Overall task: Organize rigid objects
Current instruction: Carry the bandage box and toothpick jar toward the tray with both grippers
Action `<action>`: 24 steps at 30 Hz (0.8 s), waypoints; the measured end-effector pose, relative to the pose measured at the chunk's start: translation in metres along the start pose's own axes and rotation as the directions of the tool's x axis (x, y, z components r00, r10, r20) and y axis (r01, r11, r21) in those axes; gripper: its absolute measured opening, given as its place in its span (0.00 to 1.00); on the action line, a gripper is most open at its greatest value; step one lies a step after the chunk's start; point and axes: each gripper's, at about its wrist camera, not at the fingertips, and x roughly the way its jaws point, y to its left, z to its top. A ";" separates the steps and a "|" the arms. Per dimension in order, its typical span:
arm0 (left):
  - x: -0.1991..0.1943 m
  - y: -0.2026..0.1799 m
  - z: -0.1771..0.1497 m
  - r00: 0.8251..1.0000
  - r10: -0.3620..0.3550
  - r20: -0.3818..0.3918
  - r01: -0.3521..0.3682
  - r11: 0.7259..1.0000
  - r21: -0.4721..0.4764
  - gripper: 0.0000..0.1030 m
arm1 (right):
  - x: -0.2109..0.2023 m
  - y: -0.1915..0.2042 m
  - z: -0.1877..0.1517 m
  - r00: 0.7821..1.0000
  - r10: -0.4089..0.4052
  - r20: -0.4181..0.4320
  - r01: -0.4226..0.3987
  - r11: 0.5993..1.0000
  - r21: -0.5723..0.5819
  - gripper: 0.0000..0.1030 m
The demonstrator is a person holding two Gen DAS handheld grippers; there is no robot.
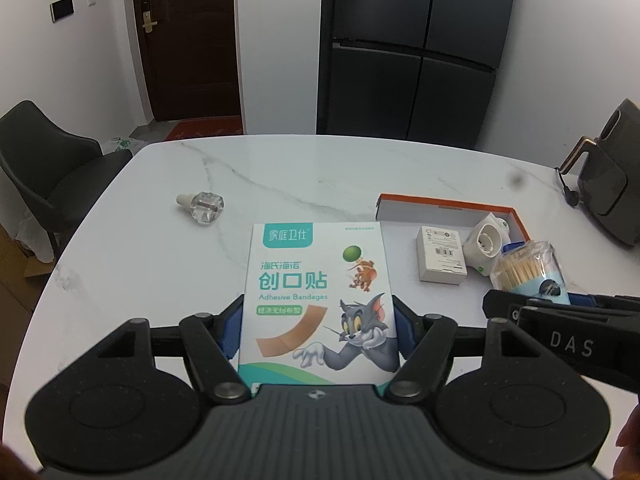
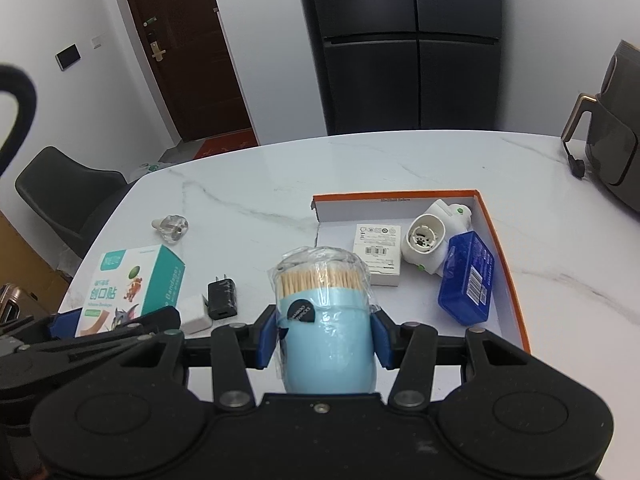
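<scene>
My left gripper [image 1: 318, 330] is shut on a white-and-teal box of adhesive bandages [image 1: 318, 300], its blue pads pressed on both sides; the same box [image 2: 132, 288] shows at the left of the right wrist view. My right gripper [image 2: 324, 338] is shut on a light blue toothpick jar [image 2: 326, 312] wrapped in clear film, held just short of the orange-rimmed tray [image 2: 502, 256]. The jar [image 1: 530, 270] also shows at the right of the left wrist view. In the tray lie a white box [image 2: 378, 254], a white plug-in device [image 2: 434, 234] and a blue case [image 2: 468, 276].
On the marble table [image 2: 248, 184] lie a clear glass bottle [image 2: 172, 228], a black charger [image 2: 222, 298] and a white charger [image 2: 196, 314]. A dark chair [image 2: 68, 196] stands at the table's left end, an air fryer [image 2: 616, 136] at the far right.
</scene>
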 end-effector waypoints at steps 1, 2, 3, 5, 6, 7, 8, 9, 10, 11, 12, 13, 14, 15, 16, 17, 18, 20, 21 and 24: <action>0.000 -0.001 0.000 1.000 0.000 0.000 0.000 1.000 0.001 0.69 | 0.000 -0.001 0.000 1.000 0.001 -0.002 -0.001 1.000 0.001 0.57; 0.000 -0.001 -0.001 1.000 -0.002 -0.001 0.002 1.000 0.000 0.69 | -0.001 -0.003 -0.001 1.000 0.000 -0.003 0.000 1.000 0.003 0.57; 0.001 -0.002 -0.001 1.000 -0.003 -0.001 0.003 1.000 0.000 0.69 | -0.001 -0.004 -0.002 1.000 -0.002 -0.002 0.002 1.000 0.005 0.57; 0.000 -0.003 -0.002 1.000 -0.003 0.000 0.003 1.000 0.000 0.69 | -0.003 -0.006 -0.003 1.000 -0.002 -0.004 0.002 1.000 0.008 0.57; 0.000 -0.003 -0.002 1.000 -0.004 0.000 0.004 1.000 0.000 0.69 | -0.004 -0.007 -0.003 1.000 -0.003 -0.002 0.003 1.000 0.009 0.57; 0.000 -0.004 -0.003 1.000 -0.005 0.000 0.005 1.000 0.001 0.69 | -0.005 -0.008 -0.003 1.000 -0.005 -0.001 0.005 1.000 0.009 0.57; 0.000 -0.005 -0.003 1.000 -0.006 0.000 0.006 1.000 0.002 0.69 | -0.005 -0.008 -0.004 1.000 -0.005 0.000 0.005 1.000 0.009 0.57; 0.000 -0.006 -0.004 1.000 -0.006 -0.001 0.006 1.000 0.002 0.69 | -0.006 -0.010 -0.004 1.000 -0.005 0.000 0.005 1.000 0.010 0.57; 0.000 -0.006 -0.004 1.000 -0.007 0.000 0.007 1.000 0.003 0.69 | -0.007 -0.010 -0.004 1.000 -0.006 0.000 0.006 1.000 0.011 0.57; 0.000 -0.007 -0.004 1.000 -0.008 0.000 0.008 1.000 0.004 0.69 | -0.008 -0.011 -0.005 1.000 -0.007 0.000 0.007 1.000 0.013 0.57; 0.000 -0.007 -0.004 1.000 -0.009 0.000 0.009 1.000 0.005 0.69 | -0.008 -0.012 -0.005 1.000 -0.007 0.000 0.007 1.000 0.014 0.57; 0.000 -0.008 -0.004 1.000 -0.009 -0.001 0.009 1.000 0.006 0.69 | -0.009 -0.013 -0.005 1.000 -0.007 0.000 0.007 1.000 0.015 0.57; 0.000 -0.010 -0.005 1.000 -0.011 -0.001 0.011 1.000 0.007 0.69 | -0.009 -0.014 -0.006 1.000 -0.009 0.001 0.009 1.000 0.016 0.57; 0.000 -0.011 -0.006 1.000 -0.012 -0.001 0.012 1.000 0.007 0.69 | -0.010 -0.015 -0.007 1.000 -0.009 0.001 0.009 1.000 0.016 0.57; 0.000 -0.013 -0.007 1.000 -0.012 -0.002 0.012 1.000 0.007 0.70 | -0.011 -0.016 -0.007 1.000 -0.010 0.000 0.010 1.000 0.017 0.57; -0.001 -0.014 -0.008 1.000 -0.013 -0.002 0.013 1.000 0.007 0.69 | -0.012 -0.017 -0.008 1.000 -0.011 0.001 0.011 1.000 0.018 0.57; -0.001 -0.016 -0.008 1.000 -0.014 -0.002 0.014 1.000 0.008 0.69 | -0.013 -0.018 -0.008 1.000 -0.012 0.001 0.012 1.000 0.020 0.57; -0.001 -0.018 -0.010 1.000 -0.018 -0.004 0.018 1.000 0.008 0.70 | -0.014 -0.021 -0.009 1.000 -0.015 0.000 0.015 1.000 0.021 0.57; -0.001 -0.019 -0.010 1.000 -0.020 -0.005 0.020 1.000 0.008 0.70 | -0.015 -0.022 -0.009 1.000 -0.016 0.000 0.016 1.000 0.022 0.57; -0.002 -0.024 -0.012 1.000 -0.022 -0.006 0.022 1.000 0.009 0.69 | -0.017 -0.026 -0.011 1.000 -0.020 0.000 0.020 1.000 0.023 0.57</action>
